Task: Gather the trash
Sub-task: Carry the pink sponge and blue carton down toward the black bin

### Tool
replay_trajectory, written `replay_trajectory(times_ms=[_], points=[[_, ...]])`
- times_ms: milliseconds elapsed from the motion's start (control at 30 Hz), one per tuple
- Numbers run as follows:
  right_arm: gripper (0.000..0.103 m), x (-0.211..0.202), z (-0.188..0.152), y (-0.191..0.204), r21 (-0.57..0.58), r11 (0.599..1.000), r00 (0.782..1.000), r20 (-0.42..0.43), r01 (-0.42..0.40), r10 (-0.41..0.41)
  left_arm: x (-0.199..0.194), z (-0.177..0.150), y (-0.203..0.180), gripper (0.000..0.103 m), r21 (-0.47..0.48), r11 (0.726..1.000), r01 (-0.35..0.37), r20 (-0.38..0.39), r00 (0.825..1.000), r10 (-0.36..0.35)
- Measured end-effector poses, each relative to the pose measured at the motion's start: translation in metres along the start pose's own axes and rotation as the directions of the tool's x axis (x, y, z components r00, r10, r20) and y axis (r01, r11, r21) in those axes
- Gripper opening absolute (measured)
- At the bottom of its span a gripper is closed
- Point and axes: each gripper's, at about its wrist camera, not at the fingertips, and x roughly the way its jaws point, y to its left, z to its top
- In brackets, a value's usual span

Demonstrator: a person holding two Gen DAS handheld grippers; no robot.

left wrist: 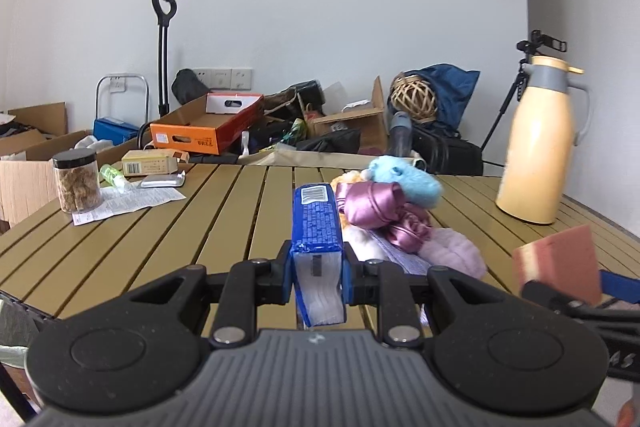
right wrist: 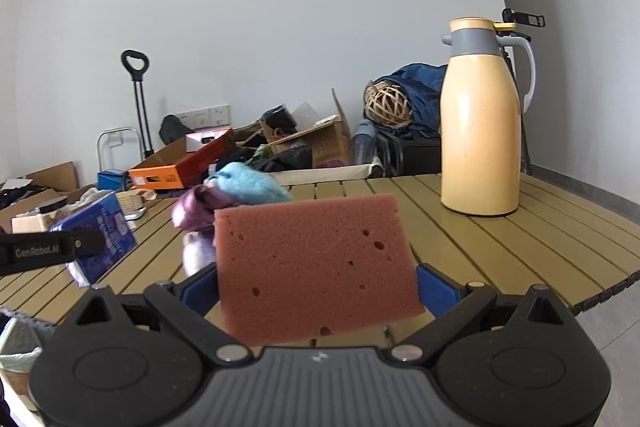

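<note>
Both grippers carry trash clear above the table (left wrist: 120,239): the left gripper (left wrist: 318,277) clamps a blue tissue pack (left wrist: 316,223), the right gripper (right wrist: 318,291) a pink sponge (right wrist: 312,259).

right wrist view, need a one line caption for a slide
Right tongs gripping a pink sponge above the slatted table, yellow jug behind.

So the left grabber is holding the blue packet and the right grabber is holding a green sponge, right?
Almost. The sponge in the right gripper is pinkish red, not green, as the right wrist view shows. The rest is right: the left gripper is holding the blue packet.
</note>
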Motion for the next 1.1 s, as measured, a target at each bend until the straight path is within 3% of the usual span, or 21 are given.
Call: replay_trajectory(times_ms=[200, 533, 833, 1100], points=[[0.100, -0.026, -0.015, 0.011, -0.010, 1.000, 0.999, -0.025, -0.025, 0.025, -0.038, -0.015, 0.002, 0.023, 0.035, 0.999, 0.022, 0.010, 1.000, -0.022], [0.100, -0.061, -0.043, 0.016, 0.003, 0.999, 0.996, -0.080, -0.043, 0.043, -0.081, -0.049, 0.008, 0.023, 0.100, 0.994, 0.050, -0.042, 0.998, -0.045], [0.100, -0.079, -0.070, 0.022, -0.006, 0.998, 0.985, -0.162, -0.058, 0.057, -0.102, -0.083, 0.010, 0.023, 0.146, 0.987, 0.068, -0.135, 0.990, -0.048], [0.100, -0.086, -0.102, 0.029, -0.027, 0.997, 0.959, -0.277, -0.069, 0.059, -0.102, -0.119, 0.016, 0.023, 0.162, 0.983, 0.081, -0.257, 0.966, -0.037]])
